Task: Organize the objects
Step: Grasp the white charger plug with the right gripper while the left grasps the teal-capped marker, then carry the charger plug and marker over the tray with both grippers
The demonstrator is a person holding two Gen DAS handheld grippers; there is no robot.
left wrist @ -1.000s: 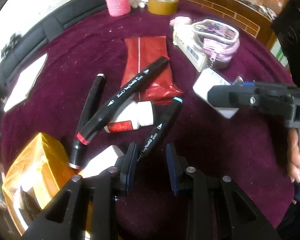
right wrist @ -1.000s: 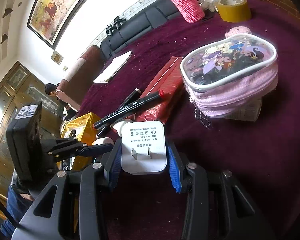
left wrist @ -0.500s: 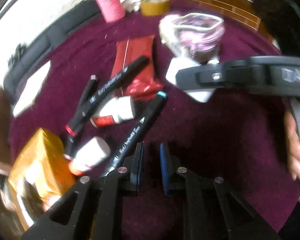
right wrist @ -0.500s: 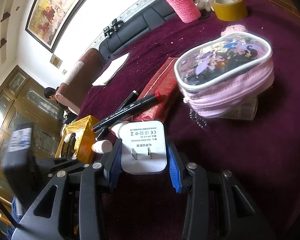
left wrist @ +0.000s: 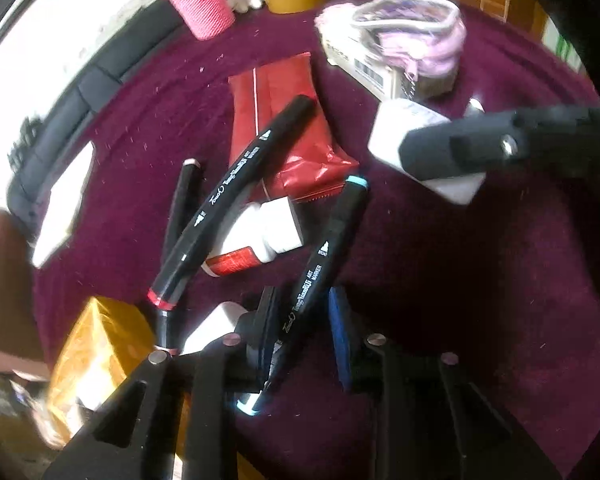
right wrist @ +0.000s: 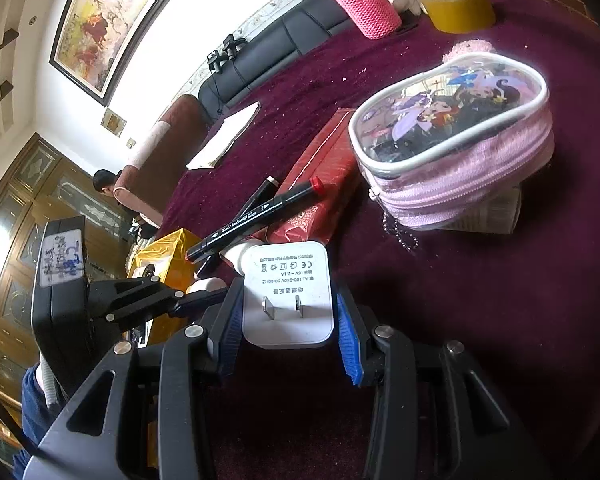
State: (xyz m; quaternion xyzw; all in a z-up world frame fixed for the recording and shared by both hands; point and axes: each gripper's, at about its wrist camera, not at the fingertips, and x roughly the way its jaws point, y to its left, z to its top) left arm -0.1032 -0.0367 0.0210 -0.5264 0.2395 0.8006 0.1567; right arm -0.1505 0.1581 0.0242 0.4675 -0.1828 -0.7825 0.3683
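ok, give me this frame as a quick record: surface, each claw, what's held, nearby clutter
surface: maroon cloth table
left claw: jaws opening, blue-tipped marker between them, lying against the left pad, clear of the right pad
right claw: shut on white charger, prongs facing camera
nearby: red-tipped marker across red packet; white bottle; pink pouch
far edge: pink knit cup, yellow tape roll

**White plug held over the purple table**

The right gripper (right wrist: 290, 336) squeezes a white charger (right wrist: 286, 292) low in the middle, prongs facing us. The left gripper (right wrist: 198, 300) pokes in from the left. Above lie a black marker (right wrist: 256, 216), a red packet (right wrist: 320, 176) and a pink pouch (right wrist: 456, 148). A pink cup (right wrist: 364, 4) and yellow tape (right wrist: 458, 8) sit at the top.
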